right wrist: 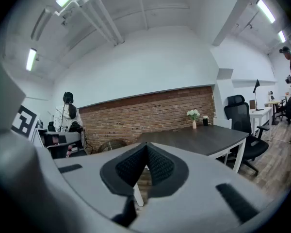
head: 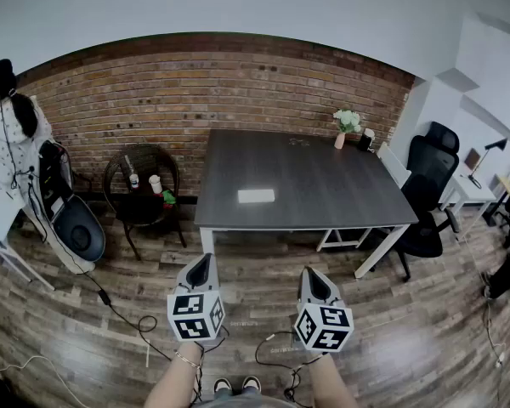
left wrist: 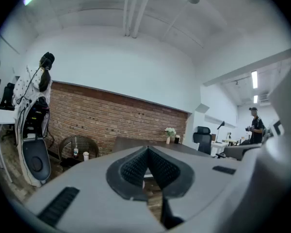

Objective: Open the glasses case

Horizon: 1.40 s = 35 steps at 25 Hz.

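White glasses case [head: 256,195] lying on dark bench [head: 323,185], left gripper [head: 201,262] and right gripper [head: 311,274] well short of it over wooden floor [head: 408,330], both jaws clenched on nothing

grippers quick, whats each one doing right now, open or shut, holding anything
Left gripper: closed, jaws together, holding nothing.
Right gripper: closed, jaws together, holding nothing.

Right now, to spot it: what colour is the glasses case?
White glasses case; best in head view.
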Each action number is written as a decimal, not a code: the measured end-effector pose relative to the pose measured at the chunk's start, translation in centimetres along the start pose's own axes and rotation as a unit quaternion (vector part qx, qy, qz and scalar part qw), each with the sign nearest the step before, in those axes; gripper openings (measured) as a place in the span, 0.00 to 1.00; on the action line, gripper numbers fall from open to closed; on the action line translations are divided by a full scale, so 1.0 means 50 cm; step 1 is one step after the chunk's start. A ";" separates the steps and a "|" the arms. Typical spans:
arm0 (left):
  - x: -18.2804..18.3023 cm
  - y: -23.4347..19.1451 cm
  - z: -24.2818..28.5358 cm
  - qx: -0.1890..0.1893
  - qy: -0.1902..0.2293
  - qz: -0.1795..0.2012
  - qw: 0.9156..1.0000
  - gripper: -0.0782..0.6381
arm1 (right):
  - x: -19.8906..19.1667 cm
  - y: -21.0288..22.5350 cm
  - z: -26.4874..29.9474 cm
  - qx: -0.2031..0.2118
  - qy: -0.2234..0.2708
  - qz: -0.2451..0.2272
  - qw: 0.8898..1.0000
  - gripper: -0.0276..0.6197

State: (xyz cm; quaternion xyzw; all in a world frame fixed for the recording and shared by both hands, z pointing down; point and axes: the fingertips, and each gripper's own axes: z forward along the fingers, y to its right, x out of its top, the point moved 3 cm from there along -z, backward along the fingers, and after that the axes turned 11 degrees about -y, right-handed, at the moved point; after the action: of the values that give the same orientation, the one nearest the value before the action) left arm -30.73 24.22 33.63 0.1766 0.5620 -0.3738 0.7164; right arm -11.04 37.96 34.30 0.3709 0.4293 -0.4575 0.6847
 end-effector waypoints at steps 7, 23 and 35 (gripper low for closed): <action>-0.003 -0.005 0.008 0.002 0.000 0.003 1.000 0.10 | -0.007 0.002 0.012 0.000 -0.006 -0.001 1.000 0.04; 0.001 -0.032 0.020 0.010 -0.004 0.007 1.000 0.10 | -0.002 -0.010 0.042 0.001 -0.007 -0.005 1.000 0.05; -0.022 -0.073 0.035 0.000 -0.018 0.014 1.000 0.10 | -0.028 -0.043 0.062 -0.001 -0.028 -0.015 0.999 0.22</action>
State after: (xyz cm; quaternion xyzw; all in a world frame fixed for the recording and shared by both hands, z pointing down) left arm -32.33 21.01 35.80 0.1777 0.5467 -0.3670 0.7313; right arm -12.60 34.92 36.46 0.3505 0.4157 -0.4774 0.6902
